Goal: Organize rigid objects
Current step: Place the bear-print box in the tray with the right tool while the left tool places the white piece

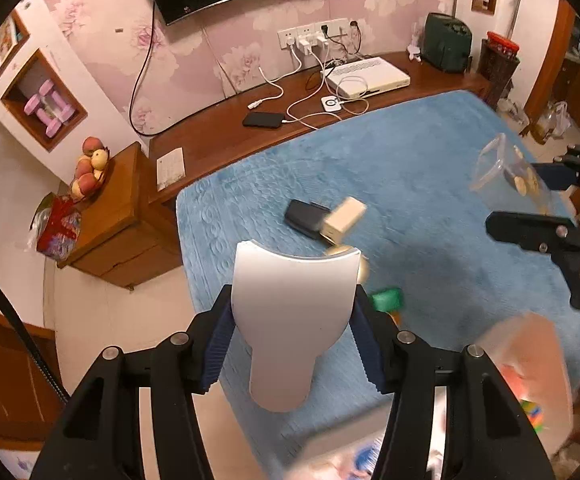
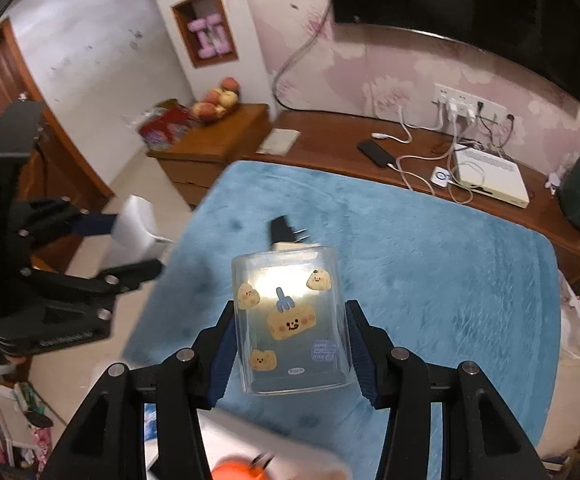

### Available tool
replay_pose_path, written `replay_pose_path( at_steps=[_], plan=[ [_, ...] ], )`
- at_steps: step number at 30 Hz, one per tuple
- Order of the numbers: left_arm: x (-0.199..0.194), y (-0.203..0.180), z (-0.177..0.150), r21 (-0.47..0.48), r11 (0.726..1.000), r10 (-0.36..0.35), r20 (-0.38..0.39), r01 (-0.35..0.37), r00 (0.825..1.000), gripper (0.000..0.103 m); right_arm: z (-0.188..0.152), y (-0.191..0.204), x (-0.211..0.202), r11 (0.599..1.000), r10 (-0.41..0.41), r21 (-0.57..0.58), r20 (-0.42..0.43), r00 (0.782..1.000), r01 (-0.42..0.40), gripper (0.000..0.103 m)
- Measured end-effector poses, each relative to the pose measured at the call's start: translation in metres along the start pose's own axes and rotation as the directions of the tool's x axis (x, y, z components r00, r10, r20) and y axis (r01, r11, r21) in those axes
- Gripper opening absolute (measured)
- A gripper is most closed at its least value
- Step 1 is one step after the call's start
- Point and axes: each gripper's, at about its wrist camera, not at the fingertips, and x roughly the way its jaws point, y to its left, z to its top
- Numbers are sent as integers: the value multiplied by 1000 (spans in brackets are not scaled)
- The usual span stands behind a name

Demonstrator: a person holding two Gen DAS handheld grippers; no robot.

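A pale orange translucent box [image 1: 530, 364] at the blue bed's near edge is motion-blurred. An orange round object [image 2: 235, 472] is cut off by the frame's bottom edge. A small green block [image 1: 388, 299] is smeared beyond recognition.

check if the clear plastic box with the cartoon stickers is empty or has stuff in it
Empty, as far as shows. The clear plastic box with cartoon stickers, clamped in the right claw, shows only blue blanket through its walls; the yellow shapes are stickers.

Between the left gripper's [image 1: 294, 344] ribbed pads sits a smooth, matt white plastic scoop [image 1: 290, 320]. The right gripper [image 2: 290, 356] clasps a glossy clear plastic box [image 2: 290, 320]; below lies plush blue cloth [image 2: 430, 264].
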Motion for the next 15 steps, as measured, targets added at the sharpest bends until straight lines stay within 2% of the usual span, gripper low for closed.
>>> replay_pose_path(
  at_steps=[5, 9, 15],
  plan=[
    [-30, -13, -28, -78, 997, -27, 8, 27, 1000, 59, -28, 15, -34, 998, 62, -5, 9, 998, -61, 51],
    [-48, -24, -56, -150, 989, -7, 17, 9, 1000, 59, -49, 19, -53, 997, 76, -16, 14, 997, -76, 51],
    [-54, -43, -98, -222, 975, -23, -28, 16, 999, 59, -85, 23, -58, 994, 103, -19, -16, 995, -104, 51]
  ],
)
